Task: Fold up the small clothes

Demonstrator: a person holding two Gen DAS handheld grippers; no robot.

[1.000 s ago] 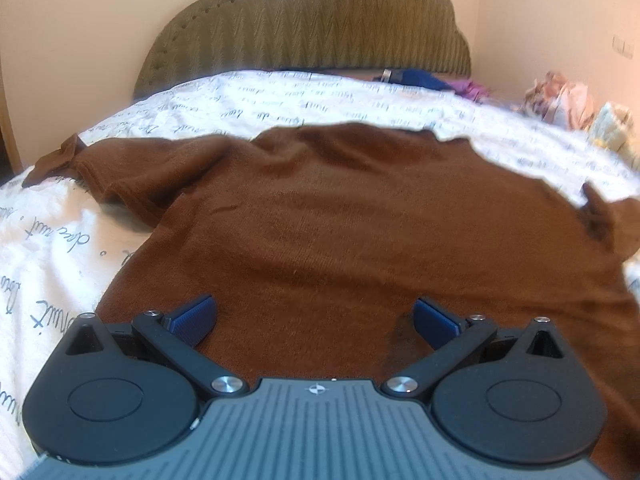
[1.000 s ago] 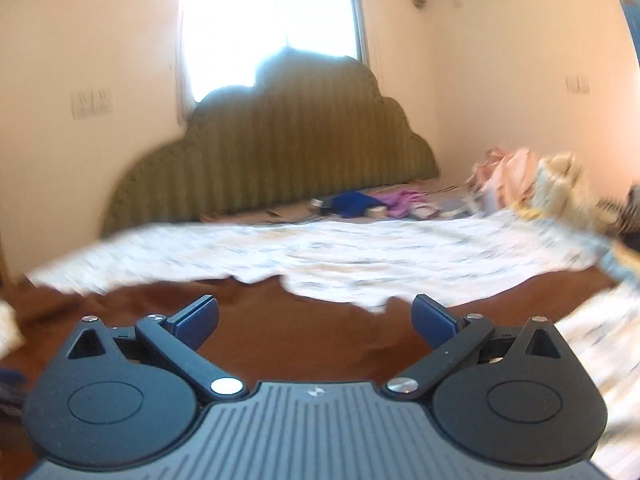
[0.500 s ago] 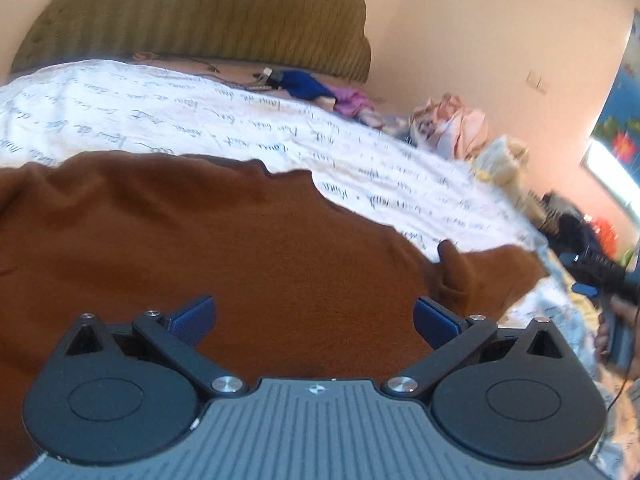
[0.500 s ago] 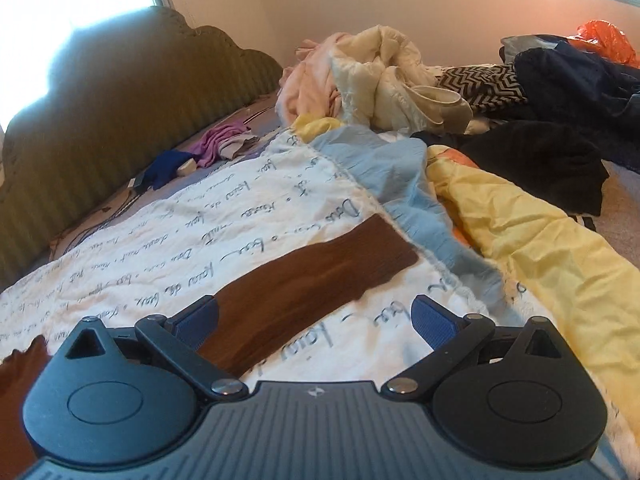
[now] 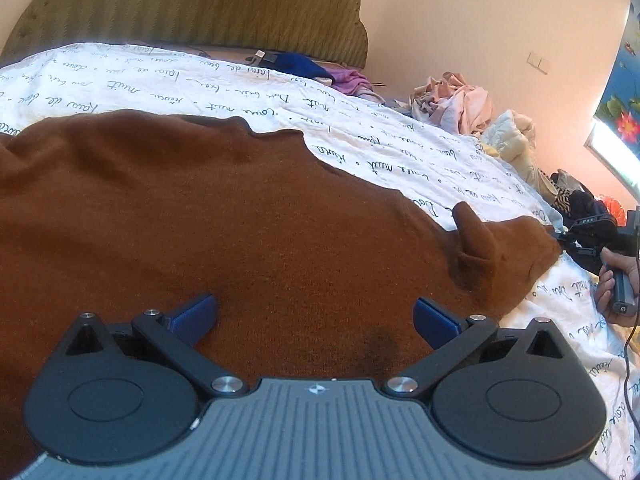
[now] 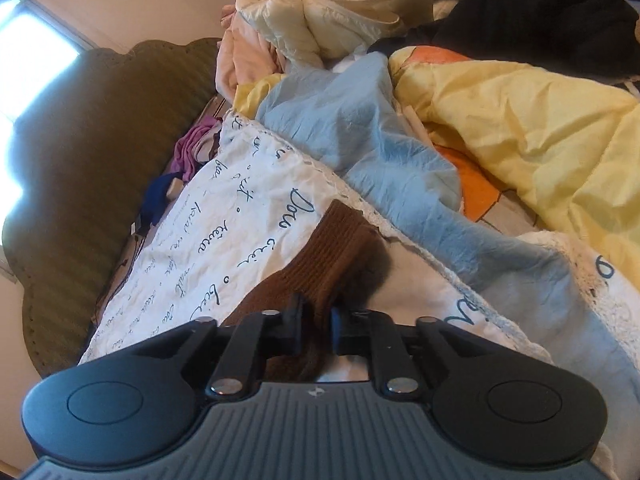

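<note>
Looking through the left wrist camera first, we list what we see:
Left tool [image 5: 316,314]: our jaws stand wide apart at the bottom of the frame, the blue pads [image 5: 194,314] hovering over brown knit with nothing gripped between them.
Brown sweater [image 5: 200,220]: spread flat across the middle and left of the frame on the white bedspread [image 5: 200,80] printed with handwriting.
Sleeve [image 5: 516,240]: runs to the right edge, bunched with a small fold standing up.
Right tool [image 5: 560,238]: seen from here at the far right, its tip at the sleeve end, our right hand [image 5: 614,280] around its handle.
Headboard [image 5: 200,4]: olive green, across the top left.
Clothes pile [image 5: 460,102]: pink and cream, upper right near the wall.

Right wrist camera:
Right tool [image 6: 316,330]: our jaws have just been closing and now pinch the ribbed brown cuff [image 6: 340,236] of the sleeve, which stands up between the pads at centre frame.
Bedspread [image 6: 224,220]: the sleeve lies on it near its lace edge.
Blue sheet [image 6: 360,136]: just right of the cuff.
Yellow sheet [image 6: 532,128]: crumpled, right side.
Dark clothes [image 6: 540,8]: upper right.
</note>
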